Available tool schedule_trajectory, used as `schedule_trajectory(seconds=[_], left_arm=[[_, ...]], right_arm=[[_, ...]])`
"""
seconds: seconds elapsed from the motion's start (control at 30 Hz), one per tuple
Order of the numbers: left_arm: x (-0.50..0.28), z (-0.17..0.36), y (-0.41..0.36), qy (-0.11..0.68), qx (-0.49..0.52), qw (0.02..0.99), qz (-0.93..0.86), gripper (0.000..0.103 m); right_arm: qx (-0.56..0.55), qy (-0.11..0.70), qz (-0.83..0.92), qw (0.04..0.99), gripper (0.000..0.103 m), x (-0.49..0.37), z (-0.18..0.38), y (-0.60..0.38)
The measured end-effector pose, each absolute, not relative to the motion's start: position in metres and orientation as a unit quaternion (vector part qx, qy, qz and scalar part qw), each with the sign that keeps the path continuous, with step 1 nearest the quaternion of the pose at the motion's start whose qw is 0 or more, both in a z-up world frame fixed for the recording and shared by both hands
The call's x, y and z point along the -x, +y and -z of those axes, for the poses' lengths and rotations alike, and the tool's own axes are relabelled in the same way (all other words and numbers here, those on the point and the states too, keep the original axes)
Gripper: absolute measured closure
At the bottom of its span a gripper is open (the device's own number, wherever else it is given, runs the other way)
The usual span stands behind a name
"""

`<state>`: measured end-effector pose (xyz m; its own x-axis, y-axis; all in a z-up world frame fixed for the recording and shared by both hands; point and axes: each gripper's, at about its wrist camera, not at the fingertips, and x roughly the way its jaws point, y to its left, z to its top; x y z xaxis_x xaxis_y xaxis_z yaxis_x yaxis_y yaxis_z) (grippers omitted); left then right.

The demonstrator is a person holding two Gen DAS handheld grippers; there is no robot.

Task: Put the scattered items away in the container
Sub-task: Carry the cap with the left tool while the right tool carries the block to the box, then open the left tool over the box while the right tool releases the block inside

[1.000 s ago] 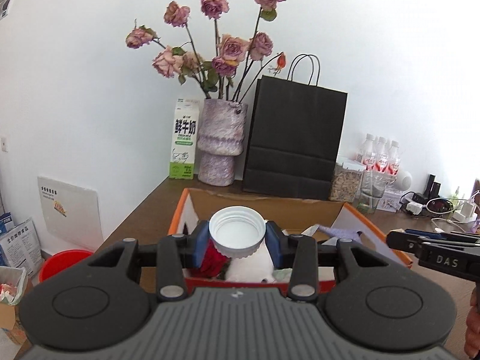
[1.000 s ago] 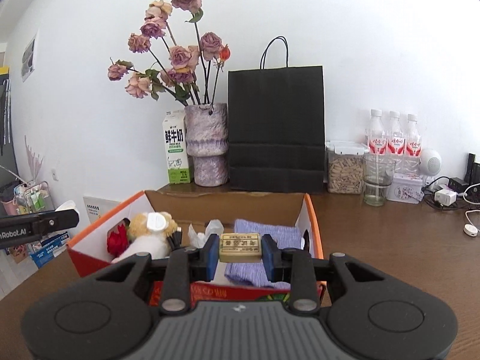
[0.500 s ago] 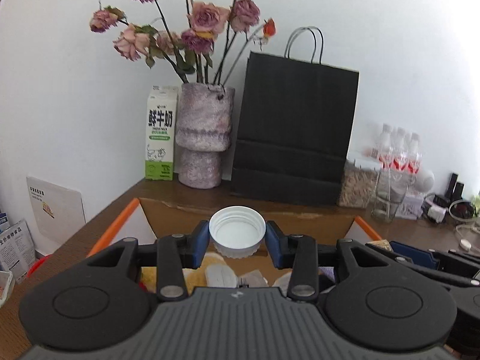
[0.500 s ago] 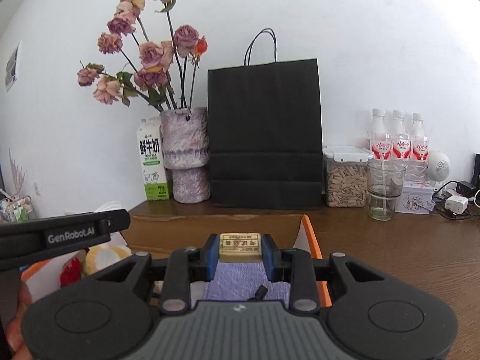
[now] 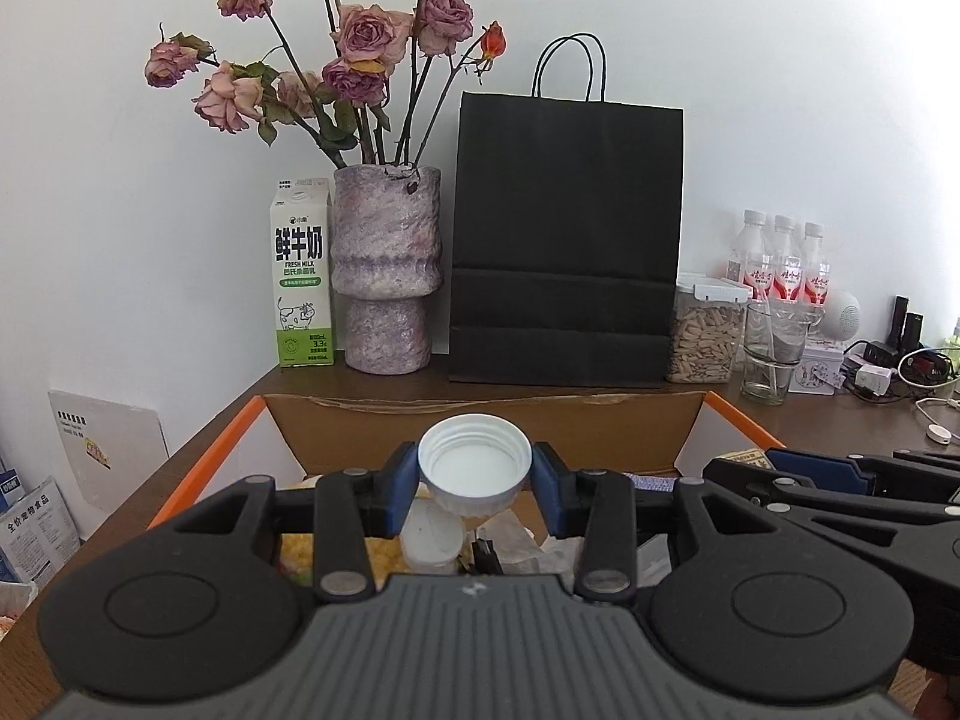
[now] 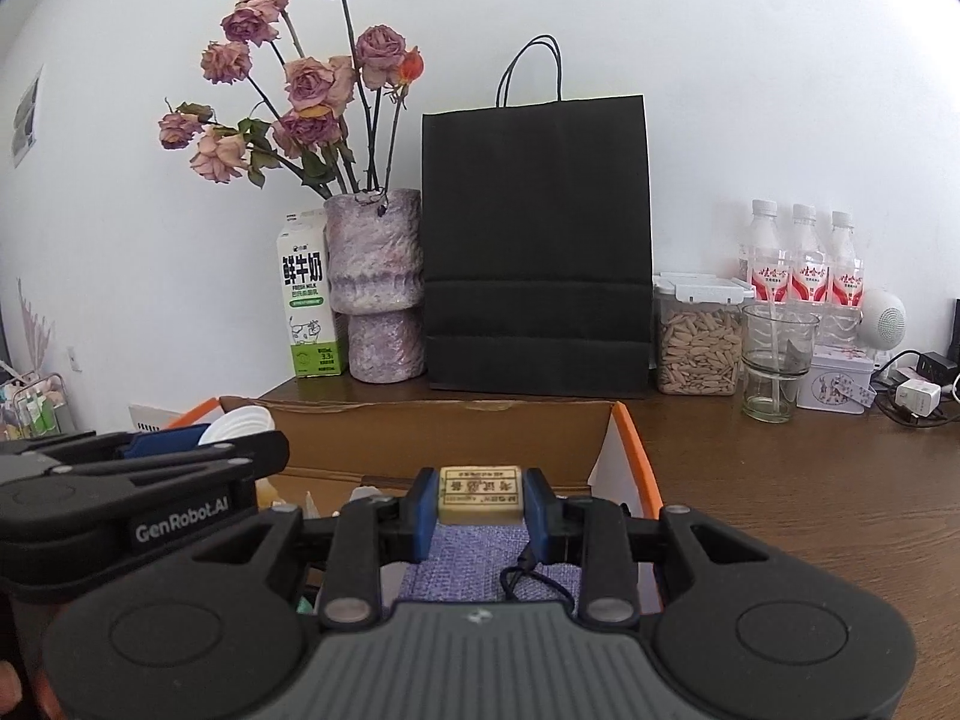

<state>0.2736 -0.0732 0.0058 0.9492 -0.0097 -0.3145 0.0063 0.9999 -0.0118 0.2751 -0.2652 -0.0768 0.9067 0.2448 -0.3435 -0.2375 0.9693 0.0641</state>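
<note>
My left gripper [image 5: 474, 477] is shut on a white screw cap [image 5: 474, 468] and holds it over the open cardboard box [image 5: 480, 417] with orange edges. My right gripper [image 6: 479, 495] is shut on a small tan eraser block [image 6: 479, 493] over the same box [image 6: 420, 426], above a purple cloth [image 6: 480, 564] inside. The left gripper [image 6: 198, 441] shows at the left of the right wrist view; the right gripper's body [image 5: 840, 480] shows at the right of the left wrist view. A white lidded cup [image 5: 433, 540] and yellow plush [image 5: 384, 552] lie in the box.
Behind the box stand a milk carton [image 5: 302, 288], a vase of dried roses [image 5: 387, 270], a black paper bag [image 5: 564, 240], a jar of seeds [image 5: 705, 333], a glass [image 5: 771, 354], three bottles [image 5: 780, 264] and chargers [image 5: 888, 366] on the brown table [image 6: 810, 480].
Both grippers have moved forward over the box and closer together, each still holding its item. The box contents now lie under the fingers.
</note>
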Motion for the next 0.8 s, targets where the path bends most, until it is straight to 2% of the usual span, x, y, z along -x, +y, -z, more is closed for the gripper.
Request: schedule_trajectory(seconds=[0.07,0.13,0.2,0.27,0.3,0.33,0.37,0.5,0.8], left_arm=[[-0.272,-0.006,-0.074,0.153,0.002,0.988,0.001,0.061],[-0.272,-0.006,-0.074,0.151,0.000,0.989,-0.003,0.053],[-0.271,-0.007,-0.073,0.149,0.001,0.989,-0.007,0.020],[-0.267,-0.008,-0.071,0.136,0.002,0.990,-0.028,0.010],[-0.266,-0.009,-0.069,0.130,0.003,0.991,-0.042,0.000],[-0.264,-0.010,-0.065,0.124,0.009,0.991,-0.050,0.000],[-0.263,-0.011,-0.061,0.122,0.019,0.991,-0.051,0.000],[-0.259,-0.013,-0.051,0.124,0.048,0.990,-0.051,0.000],[-0.254,-0.013,-0.052,0.117,0.040,0.991,-0.053,0.000]], right_arm=[[-0.012,0.178,-0.119,0.977,0.074,-0.275,0.077,-0.266],[-0.013,0.180,-0.116,0.977,0.074,-0.276,0.078,-0.267],[-0.013,0.183,-0.117,0.976,0.073,-0.276,0.078,-0.266],[-0.015,0.183,-0.105,0.977,0.063,-0.274,0.078,-0.267],[-0.016,0.183,-0.097,0.978,0.044,-0.274,0.078,-0.269],[-0.019,0.184,-0.096,0.978,0.009,-0.273,0.078,-0.271],[-0.025,0.179,-0.099,0.979,0.000,-0.271,0.078,-0.273],[-0.026,0.165,-0.107,0.980,0.000,-0.263,0.075,-0.273],[-0.020,0.156,-0.106,0.982,0.000,-0.257,0.074,-0.269]])
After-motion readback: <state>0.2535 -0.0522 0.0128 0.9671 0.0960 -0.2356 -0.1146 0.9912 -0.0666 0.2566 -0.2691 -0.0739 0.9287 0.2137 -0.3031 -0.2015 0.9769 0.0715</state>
